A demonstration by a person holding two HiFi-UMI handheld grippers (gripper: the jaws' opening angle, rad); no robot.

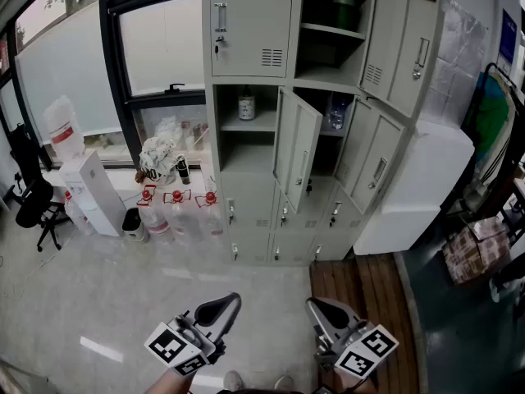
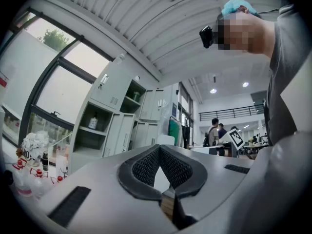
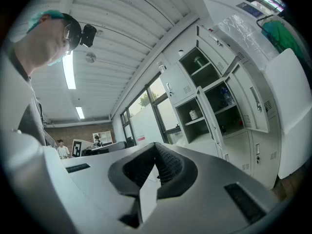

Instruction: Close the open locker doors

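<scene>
Grey sheet-metal locker (image 1: 250, 23), doors (image 1: 297, 148) ajar; left gripper (image 1: 233, 299), right gripper (image 1: 312, 304): ribbed pads (image 2: 145, 167) pressed together.

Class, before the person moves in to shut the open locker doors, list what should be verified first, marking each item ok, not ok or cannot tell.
1. Left gripper empty, jaws together: ok.
2. Right gripper empty, jaws together: ok.
3. Tall grey metal locker cabinet within reach: not ok, both grippers are well short of it.
4. Open doors found: ok, top right door and two middle doors stand open.
5. Shelf contents clear of door swing: cannot tell.
</scene>
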